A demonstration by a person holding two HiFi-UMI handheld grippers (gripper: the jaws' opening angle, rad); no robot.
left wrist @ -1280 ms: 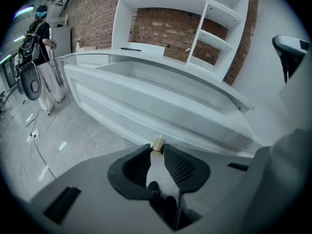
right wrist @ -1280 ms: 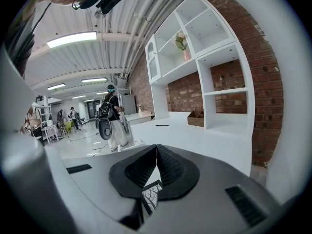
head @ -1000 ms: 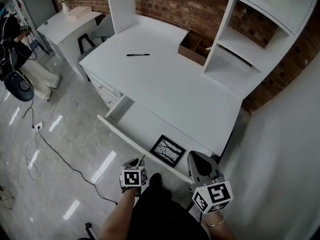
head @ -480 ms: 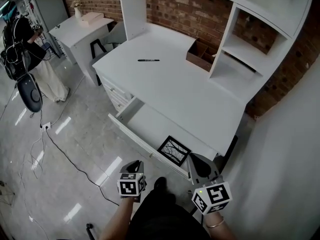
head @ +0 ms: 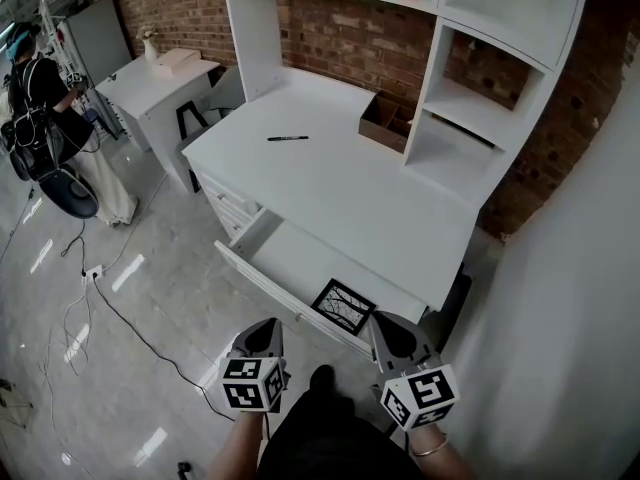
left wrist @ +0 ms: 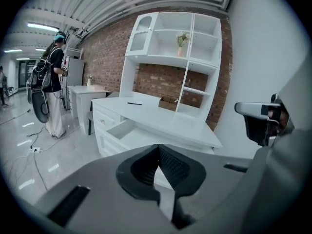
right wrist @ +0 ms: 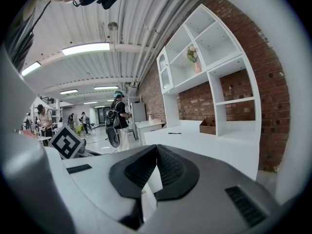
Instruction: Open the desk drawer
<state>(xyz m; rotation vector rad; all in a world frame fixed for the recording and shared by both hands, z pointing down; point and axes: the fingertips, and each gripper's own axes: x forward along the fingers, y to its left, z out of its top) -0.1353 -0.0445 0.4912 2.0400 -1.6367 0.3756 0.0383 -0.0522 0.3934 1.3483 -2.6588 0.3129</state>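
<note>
**Inspector A:** Nearest the person we find the left gripper [head: 260,336], a grey two-jaw tool. Its own view shows the jaws met tip to tip with nothing between them.

**Inspector B:** We concur. The right gripper [head: 392,336], of the same build, also has its jaws pressed together on nothing. Both hang short of the furniture and touch none of it.

**Inspector A:** Next out is the white desk drawer [head: 290,253]. It stands pulled well out from under the desk top, with its front panel [head: 270,283] toward the person. A black-framed picture [head: 342,305] lies flat at its right end. We judge the opening largely achieved.

**Inspector B:** Then the step in hand, as we read it, is to leave the drawer as it stands. We recommend that both grippers keep clear of the front panel, so nothing nudges it back in. Should more travel be wanted, we advise a hold near the panel's middle and a straight, level pull along its line of travel. A pull from one end could skew the drawer, and a jerk could slide the picture. We cannot make out a handle from here.

**Inspector A:** Beyond it, the flat white desk top [head: 340,183] carries a black pen [head: 287,138]. Further back, a brown open wooden box [head: 385,118] sits beside the white shelf unit [head: 470,118], against the red brick wall [head: 340,28]. We judge that none of these lies in the drawer's path.
</note>
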